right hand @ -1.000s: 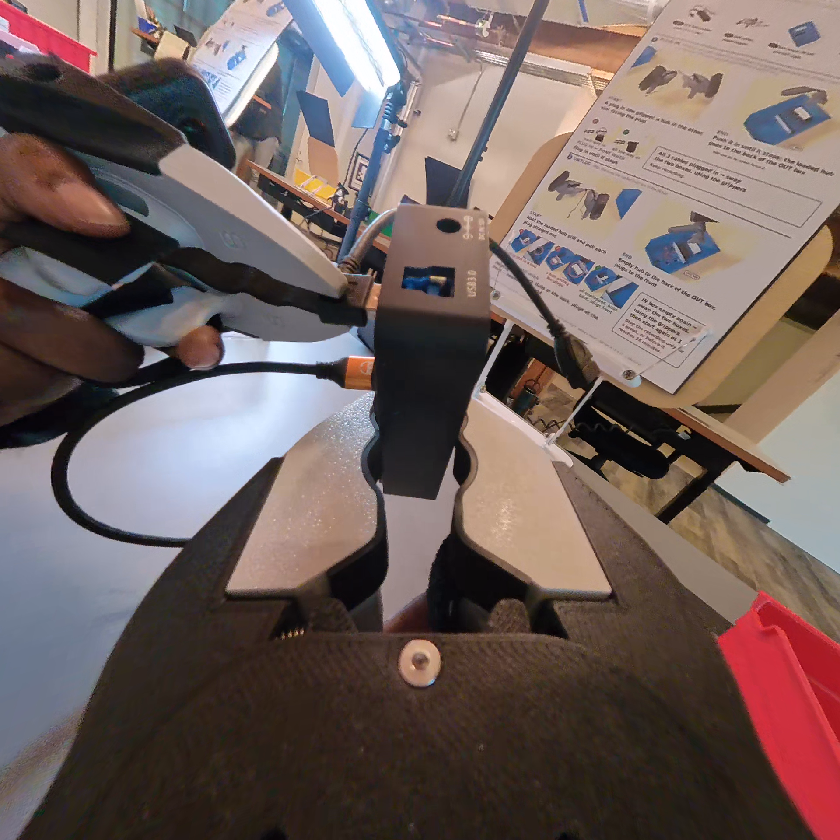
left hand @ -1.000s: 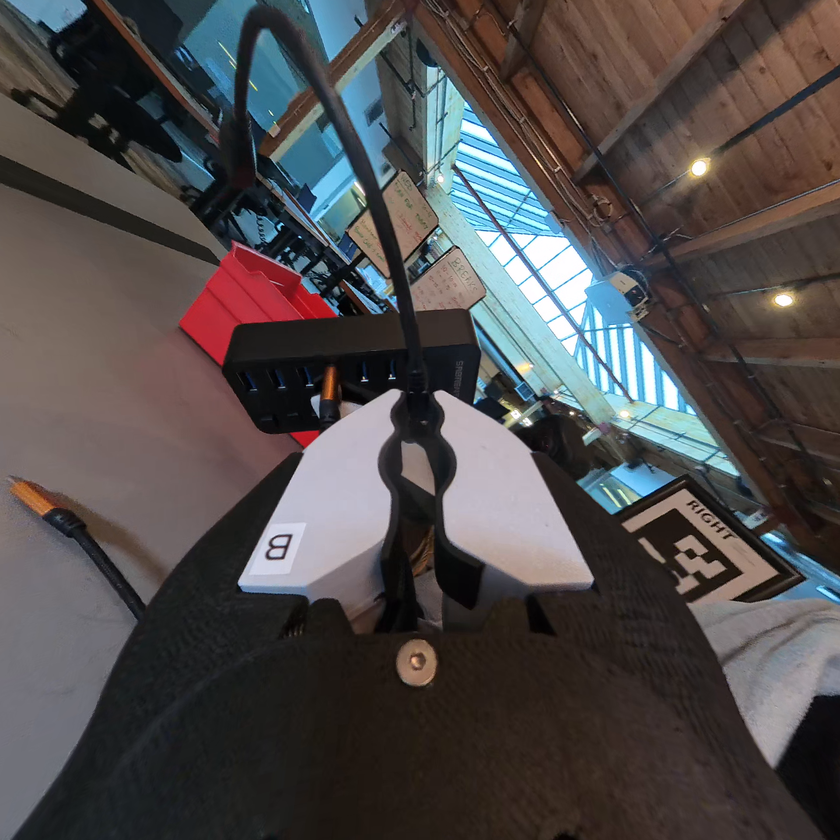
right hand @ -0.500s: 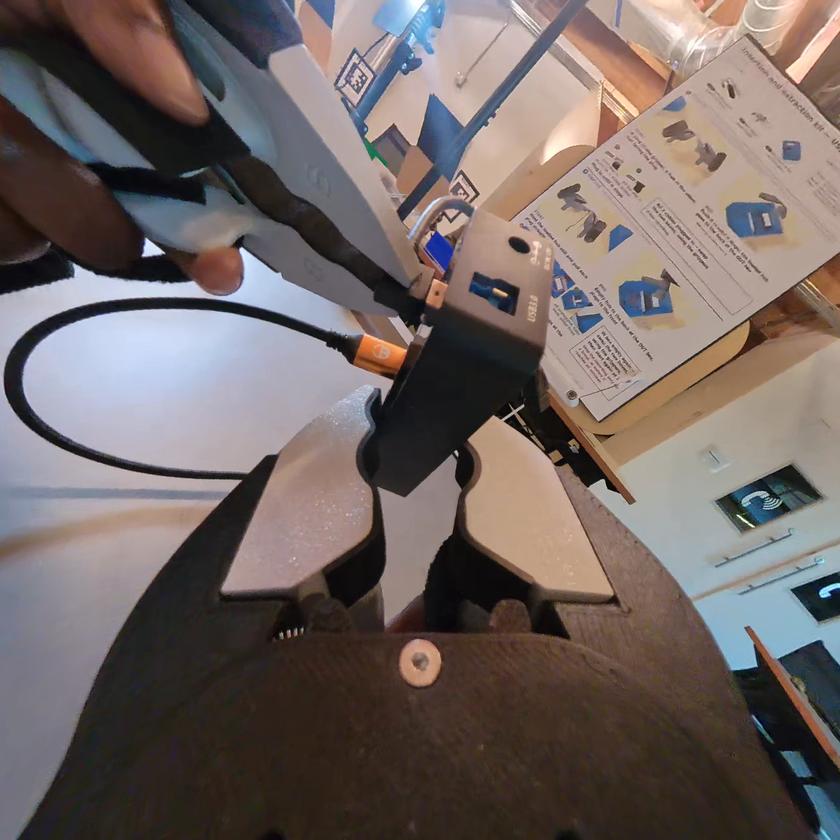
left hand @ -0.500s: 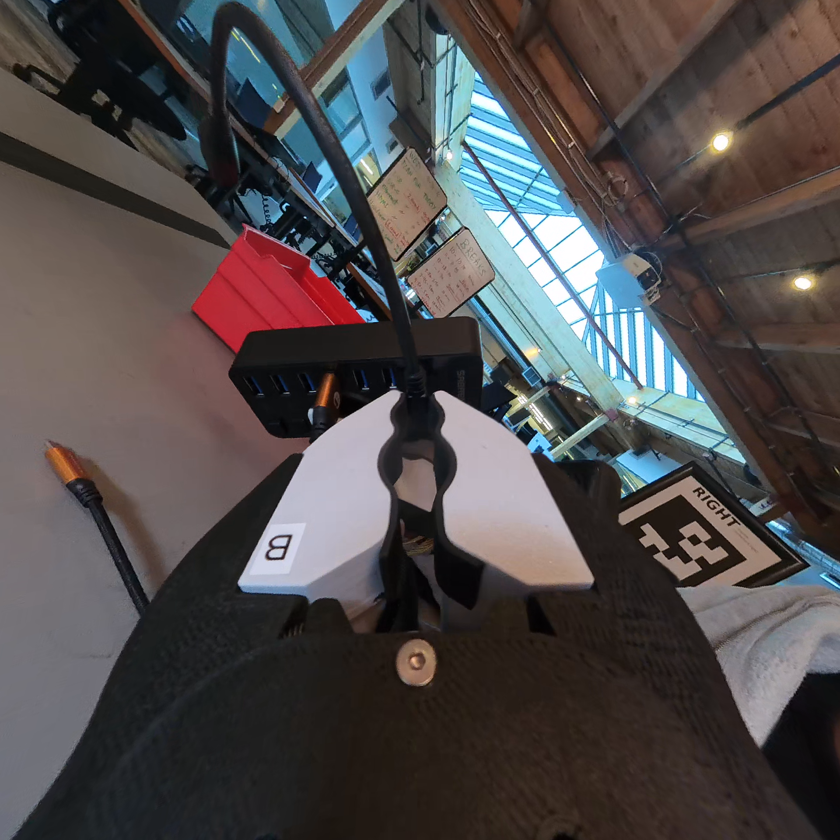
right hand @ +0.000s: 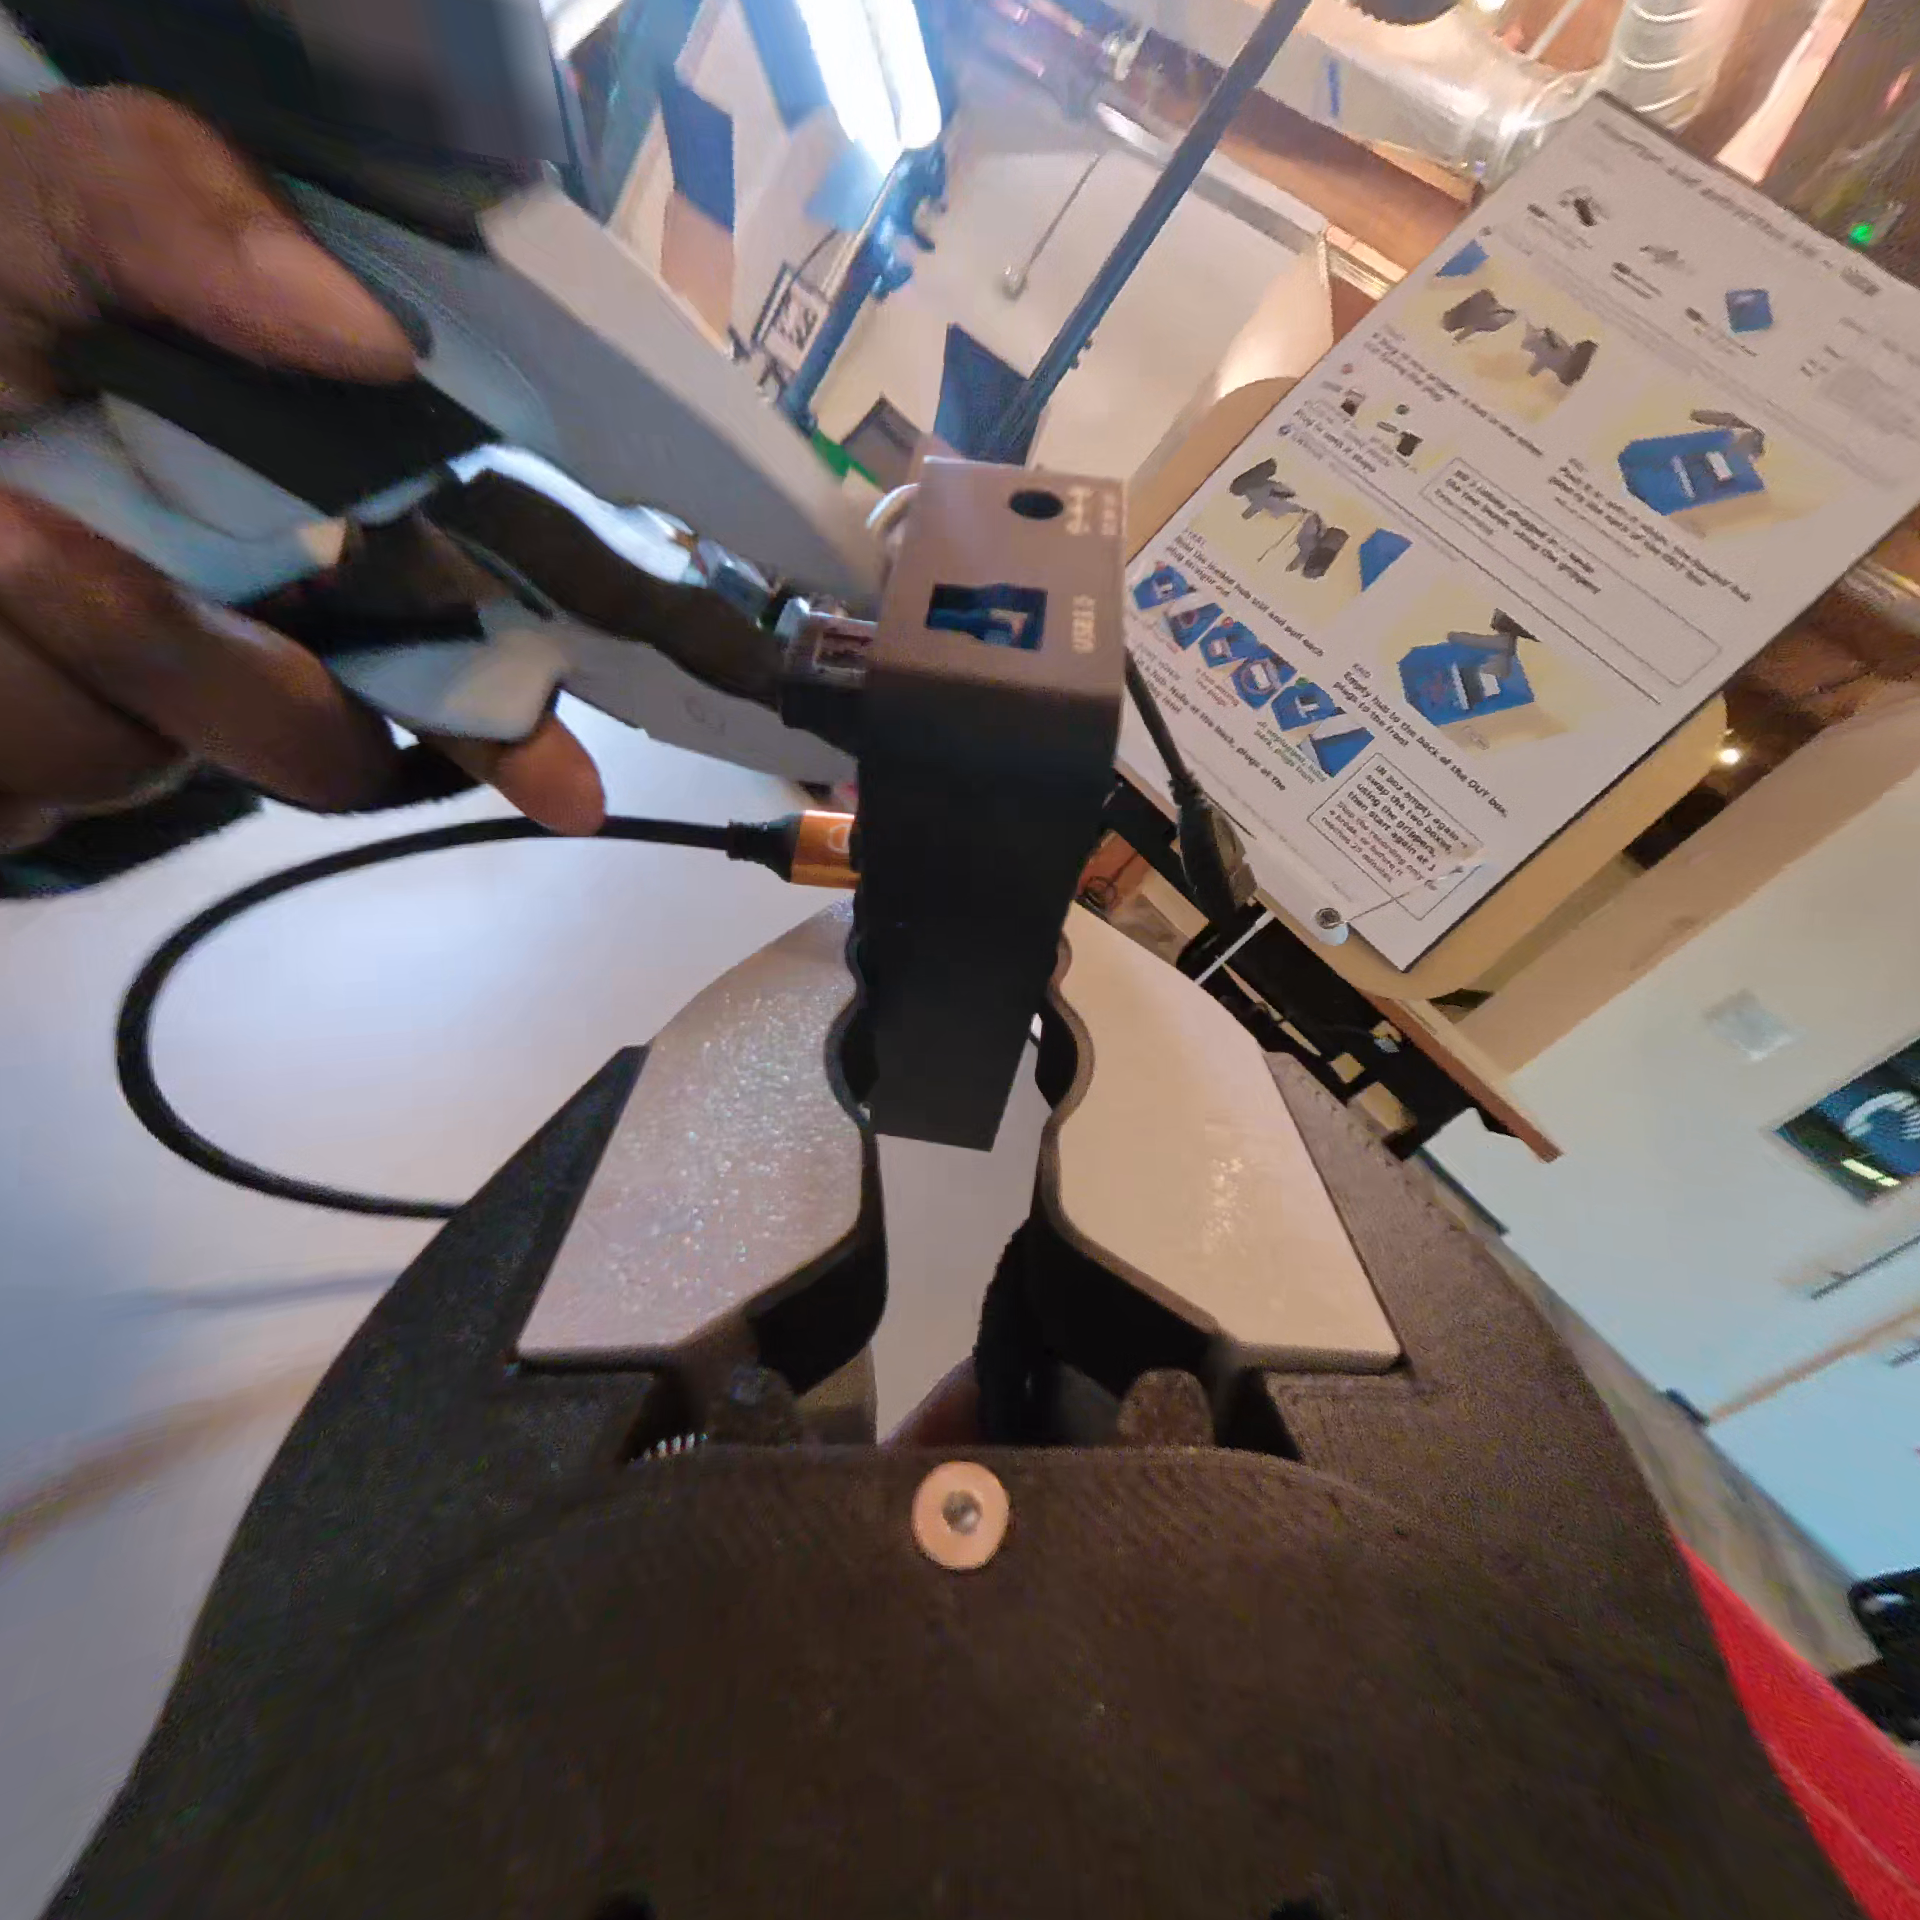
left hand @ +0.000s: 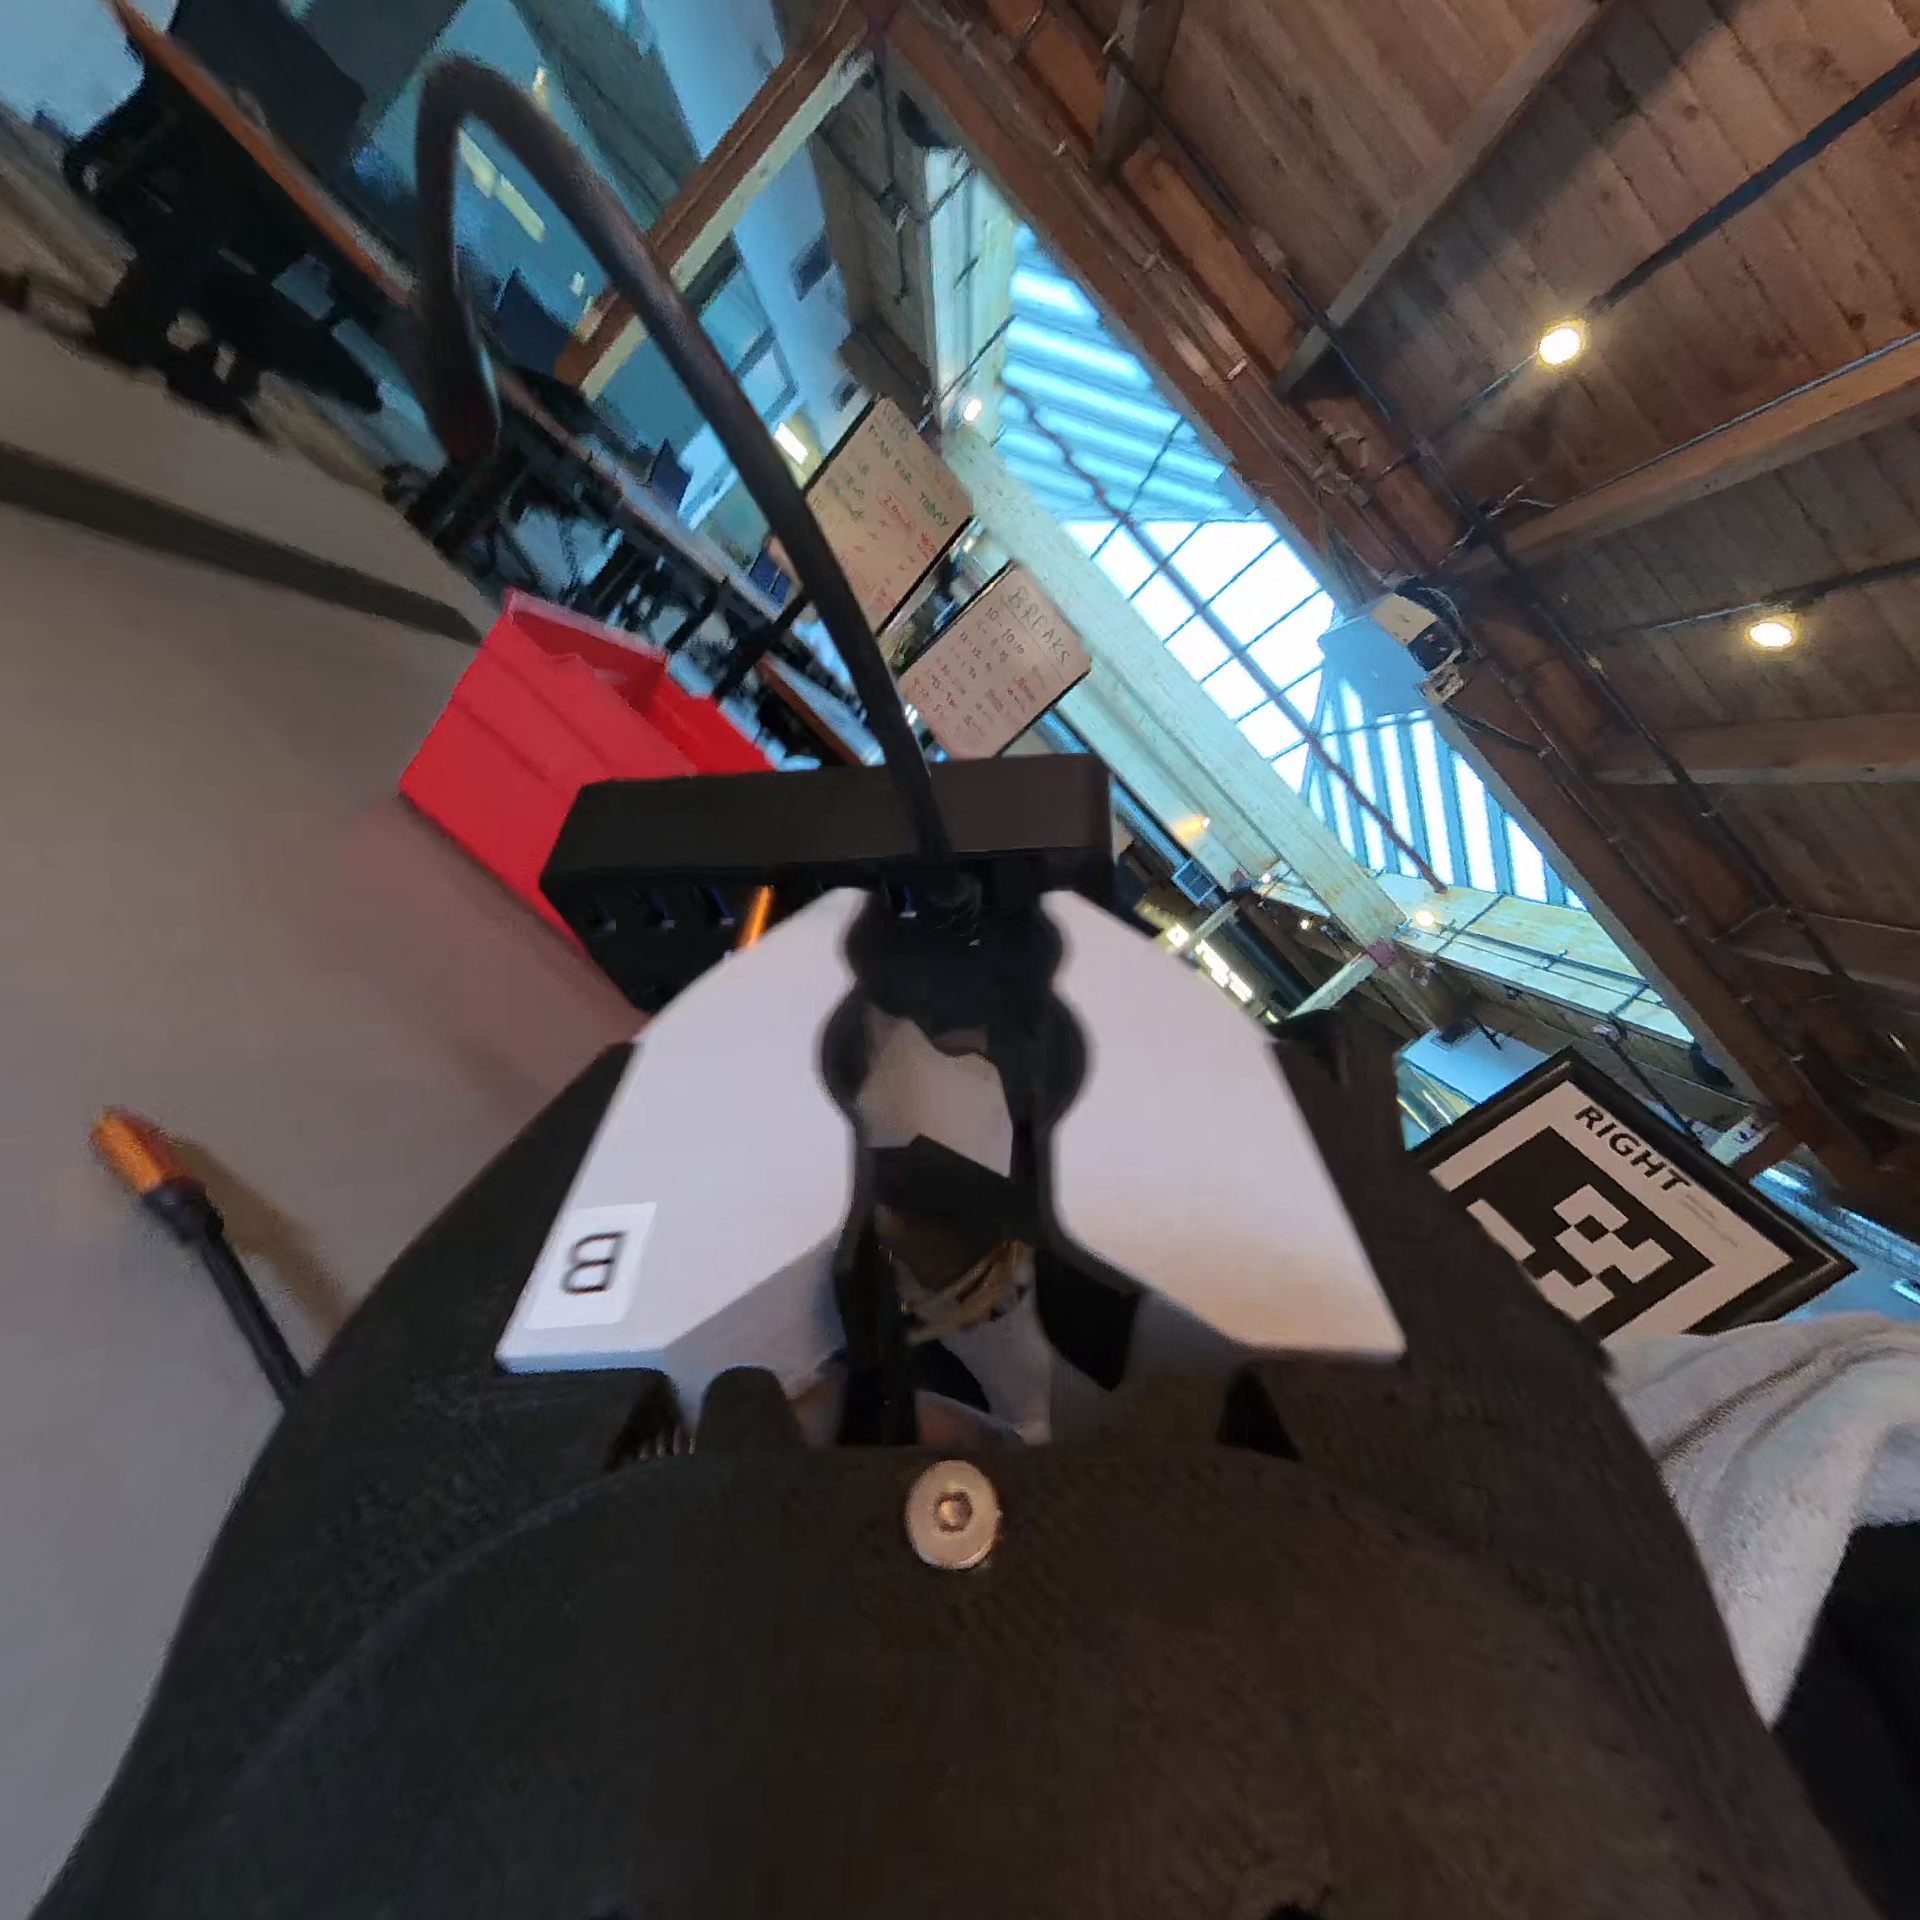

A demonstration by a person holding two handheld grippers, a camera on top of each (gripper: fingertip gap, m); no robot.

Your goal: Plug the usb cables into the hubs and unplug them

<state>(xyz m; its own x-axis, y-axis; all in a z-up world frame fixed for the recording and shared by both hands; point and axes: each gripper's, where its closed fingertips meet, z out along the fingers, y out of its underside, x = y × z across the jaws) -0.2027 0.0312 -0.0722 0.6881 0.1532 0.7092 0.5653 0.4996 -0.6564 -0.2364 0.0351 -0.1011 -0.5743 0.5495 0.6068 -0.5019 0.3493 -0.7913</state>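
Observation:
My right gripper (right hand: 951, 997) is shut on a black USB hub (right hand: 977, 790) and holds it upright above the table. My left gripper (left hand: 951, 925) is shut on a black USB plug (left hand: 940, 899) whose cable (left hand: 665, 332) arcs up and away; the plug sits at a port of the hub (left hand: 831, 821). In the right wrist view the left gripper (right hand: 821, 665) comes in from the left and presses that plug (right hand: 826, 665) against the hub's side. An orange-collared plug (right hand: 816, 847) sits in a lower port of the hub.
The orange plug's far end (left hand: 130, 1143) lies loose on the grey table (left hand: 208, 883). A red bin (left hand: 540, 727) stands behind the hub. An instruction board (right hand: 1507, 540) leans at the right. A person's hand (right hand: 156, 520) holds the left gripper.
The hub tilted and has come back upright. My left gripper has pushed the black plug closer in, against the hub's port row.

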